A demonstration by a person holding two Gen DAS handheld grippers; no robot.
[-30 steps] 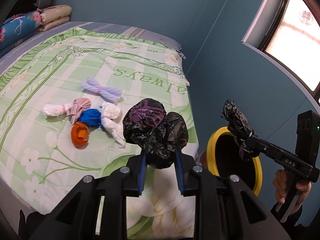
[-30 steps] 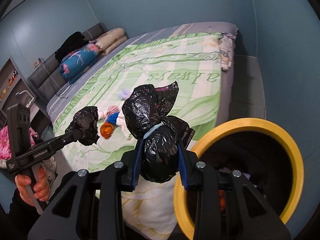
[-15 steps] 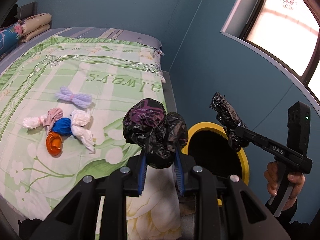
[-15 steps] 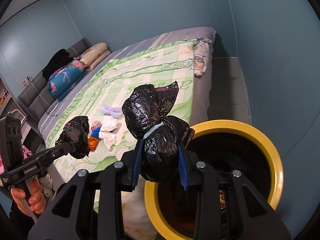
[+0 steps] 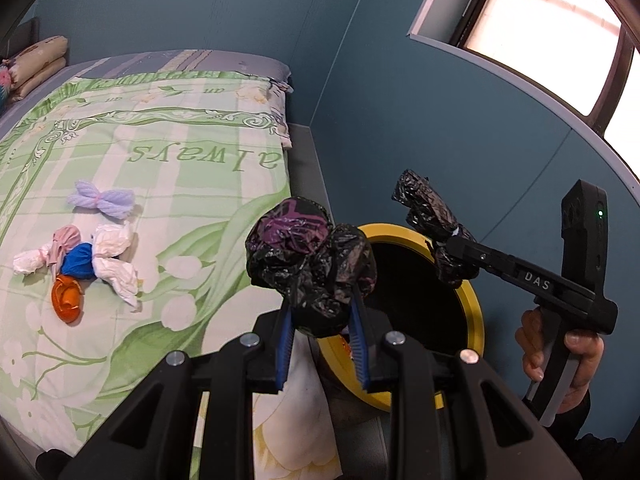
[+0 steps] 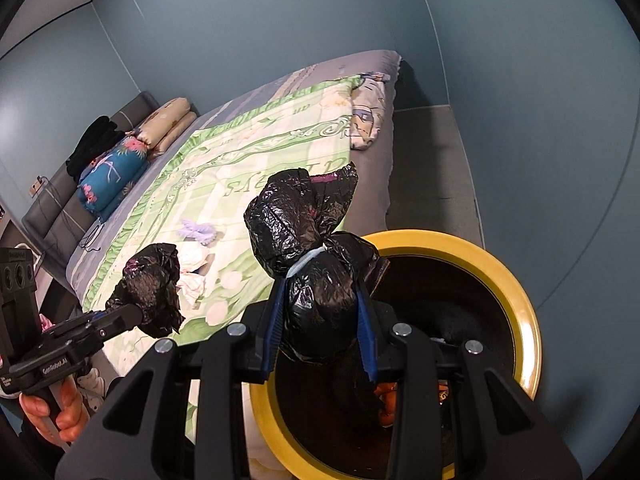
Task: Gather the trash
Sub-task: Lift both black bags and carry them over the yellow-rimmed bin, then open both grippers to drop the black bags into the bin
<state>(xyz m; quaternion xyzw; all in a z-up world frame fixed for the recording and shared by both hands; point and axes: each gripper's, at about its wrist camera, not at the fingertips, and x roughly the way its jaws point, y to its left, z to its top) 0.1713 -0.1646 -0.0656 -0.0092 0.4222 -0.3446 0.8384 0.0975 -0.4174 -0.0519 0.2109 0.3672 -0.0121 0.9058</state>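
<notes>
My left gripper (image 5: 320, 312) is shut on a black plastic bundle with a purple sheen (image 5: 308, 264), held at the bed's edge beside the yellow-rimmed bin (image 5: 474, 312). My right gripper (image 6: 322, 316) is shut on a second black bundle (image 6: 312, 256), tied with a pale band, above the near rim of the bin (image 6: 524, 312). In the right wrist view, the left gripper (image 6: 134, 314) and its bundle (image 6: 154, 280) hang over the bed at the left. On the green quilt lie a lilac bundle (image 5: 102, 200), a blue one (image 5: 80, 264), white ones (image 5: 114, 256) and an orange one (image 5: 66, 298).
The bed (image 5: 168, 152) fills the left, with pillows (image 6: 116, 172) at its head. Teal walls close in on the right, and a window (image 5: 560, 28) sits high up. A grey floor strip (image 6: 432, 168) runs between bed and wall. Orange items lie inside the bin.
Both grippers have carried their black bundles from over the bed towards the bin, which is now larger and closer under them. Neither grip has changed.
</notes>
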